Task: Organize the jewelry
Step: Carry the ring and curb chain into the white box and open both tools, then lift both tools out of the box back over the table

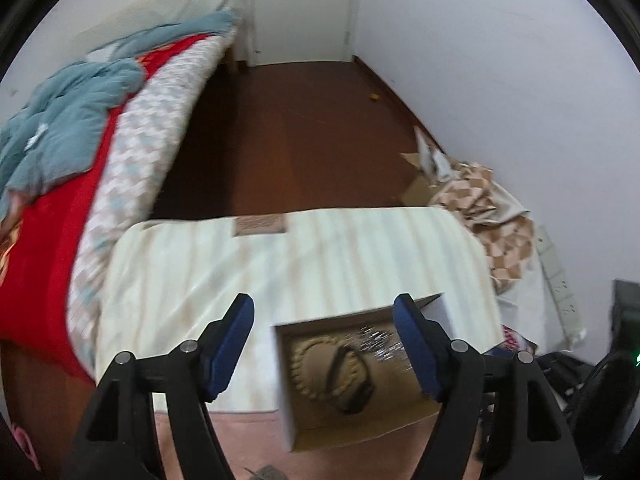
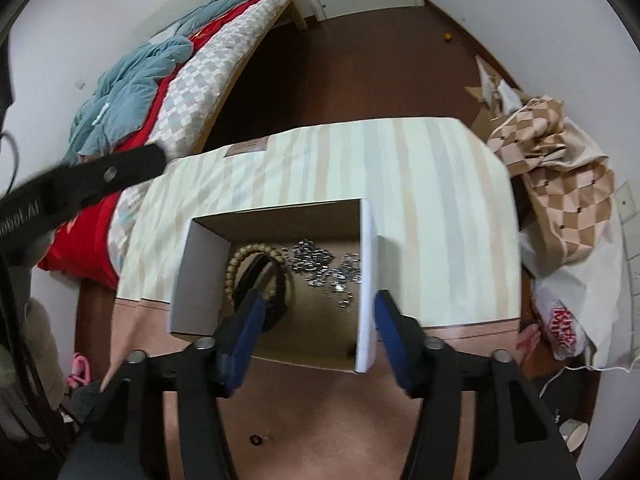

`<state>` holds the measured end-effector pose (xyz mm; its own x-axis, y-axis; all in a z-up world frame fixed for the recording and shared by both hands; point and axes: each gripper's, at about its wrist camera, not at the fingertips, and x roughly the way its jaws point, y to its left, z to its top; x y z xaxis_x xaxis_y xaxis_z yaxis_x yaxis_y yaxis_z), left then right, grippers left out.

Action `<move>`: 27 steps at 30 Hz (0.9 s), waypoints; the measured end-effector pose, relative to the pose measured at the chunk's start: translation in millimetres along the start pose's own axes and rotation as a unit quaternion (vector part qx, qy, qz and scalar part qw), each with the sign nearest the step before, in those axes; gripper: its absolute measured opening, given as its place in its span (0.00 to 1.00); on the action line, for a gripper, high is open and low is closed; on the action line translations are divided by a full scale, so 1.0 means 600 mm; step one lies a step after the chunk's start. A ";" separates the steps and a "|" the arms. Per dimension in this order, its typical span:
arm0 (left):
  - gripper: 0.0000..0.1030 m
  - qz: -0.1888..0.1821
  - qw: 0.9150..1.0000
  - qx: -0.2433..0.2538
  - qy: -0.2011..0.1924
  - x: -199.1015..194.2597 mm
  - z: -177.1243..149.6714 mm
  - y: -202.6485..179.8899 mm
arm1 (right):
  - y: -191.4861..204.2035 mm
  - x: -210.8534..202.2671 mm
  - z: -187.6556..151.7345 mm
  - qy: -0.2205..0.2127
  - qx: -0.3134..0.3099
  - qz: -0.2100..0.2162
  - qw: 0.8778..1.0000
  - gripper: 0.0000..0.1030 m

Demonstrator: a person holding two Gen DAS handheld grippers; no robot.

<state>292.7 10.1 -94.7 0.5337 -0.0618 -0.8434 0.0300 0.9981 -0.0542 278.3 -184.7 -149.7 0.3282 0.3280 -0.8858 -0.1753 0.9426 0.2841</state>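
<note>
An open cardboard box (image 2: 200,276) with white outer walls sits on a striped cloth-covered table (image 2: 440,184). Inside lie a wooden bead bracelet (image 2: 236,260), a black band (image 2: 276,292) and a silver chain (image 2: 324,268). My right gripper (image 2: 318,324) is open and empty, just above the box's near edge. My left gripper (image 1: 324,340) is open and empty, above the table to the left of the box (image 1: 286,396); the beads (image 1: 298,364), black band (image 1: 352,380) and silver chain (image 1: 380,340) show between its fingers. The left gripper's arm (image 2: 80,180) shows at the left in the right wrist view.
A bed (image 1: 132,132) with a red sheet and a blue quilt lies to the left. Brown floor (image 1: 300,140) stretches beyond the table to a white door. Checkered fabric (image 2: 560,176) and cardboard are piled on the right. A small dark bead (image 2: 256,439) lies on the near pink cloth.
</note>
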 end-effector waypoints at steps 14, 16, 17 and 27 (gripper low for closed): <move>0.98 0.081 0.996 -0.037 0.019 -0.019 -0.133 0.044 | 0.028 -0.021 -0.047 -0.021 -0.031 -0.147 0.988 0.98; 0.98 0.086 0.996 -0.035 0.009 -0.038 -0.141 0.042 | 0.036 -0.032 -0.055 -0.026 -0.033 -0.151 0.988 0.98; 0.98 0.087 0.996 -0.034 0.006 -0.044 -0.144 0.041 | 0.041 -0.036 -0.059 -0.029 -0.035 -0.152 0.987 0.98; 0.98 0.097 0.994 -0.033 -0.043 -0.152 -0.174 0.032 | 0.083 -0.128 -0.097 -0.075 -0.040 -0.155 0.984 0.99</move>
<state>156.4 34.8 -74.3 0.5941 0.1352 -0.7930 -0.1346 0.9886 0.0677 190.5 -166.5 -89.0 0.5091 0.0358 -0.8599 -0.1149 0.9930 -0.0267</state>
